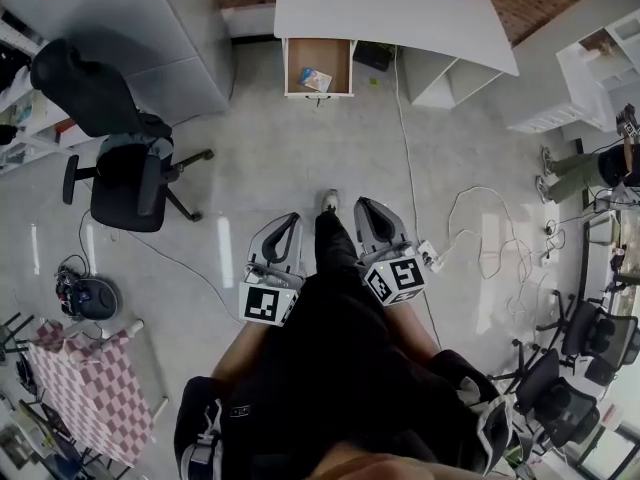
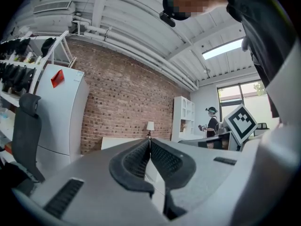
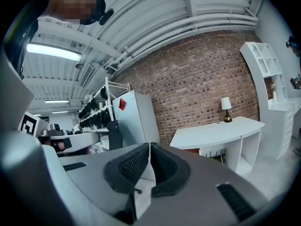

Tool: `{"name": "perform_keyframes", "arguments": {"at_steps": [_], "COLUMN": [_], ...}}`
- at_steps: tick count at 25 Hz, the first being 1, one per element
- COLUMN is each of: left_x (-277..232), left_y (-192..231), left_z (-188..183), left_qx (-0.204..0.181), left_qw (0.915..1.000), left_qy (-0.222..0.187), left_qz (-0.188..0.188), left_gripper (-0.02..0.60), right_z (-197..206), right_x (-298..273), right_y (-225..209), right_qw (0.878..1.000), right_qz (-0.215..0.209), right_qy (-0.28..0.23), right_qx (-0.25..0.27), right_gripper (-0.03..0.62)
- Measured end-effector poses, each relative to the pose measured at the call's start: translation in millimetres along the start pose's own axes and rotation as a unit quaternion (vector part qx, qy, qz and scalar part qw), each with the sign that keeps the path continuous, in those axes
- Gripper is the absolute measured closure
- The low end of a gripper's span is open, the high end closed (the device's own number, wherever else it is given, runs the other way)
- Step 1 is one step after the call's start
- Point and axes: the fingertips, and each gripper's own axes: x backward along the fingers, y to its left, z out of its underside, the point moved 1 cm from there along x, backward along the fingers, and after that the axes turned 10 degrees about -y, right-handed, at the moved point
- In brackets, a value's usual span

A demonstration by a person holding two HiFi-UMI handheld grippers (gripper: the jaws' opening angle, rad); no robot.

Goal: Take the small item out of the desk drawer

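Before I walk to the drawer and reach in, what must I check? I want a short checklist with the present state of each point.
1. Drawer open: ok.
2. Small item visible inside it: ok.
3. Left gripper empty: ok, but its jaws are shut.
4. Right gripper ready to grasp: not ok, empty but shut.
5. Drawer within reach: not ok, it is well ahead of both grippers.
6. Cable off the walking line: ok, it lies to the right.
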Motion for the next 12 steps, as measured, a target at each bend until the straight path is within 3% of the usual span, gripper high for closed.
{"name": "perform_keyframes", "arguments": {"at_steps": [6,12], "left_x": [-114.0,-217.3], "left_y": [33.6,54.5], "left_z": [-16.0,-18.7], "left_qx": [-0.027,-0.022], "left_qw": [0.9995,0.9992], "left_qy": [-0.019,-0.029], "left_qz": [-0.005,-0.019], "left_gripper": [0.572,0.572], "right_z": [-21.2,-35.4], "right_x": [-88.9,-167.4], "right_y": [-68.0,-143.1], "right_qw": [0.999,0.998], "right_qz": [-0.032,-0.059], "right_qy": [-0.001,0.012], "right_qx": [-0.002,0.004], "right_gripper": [0.559,0.559]}}
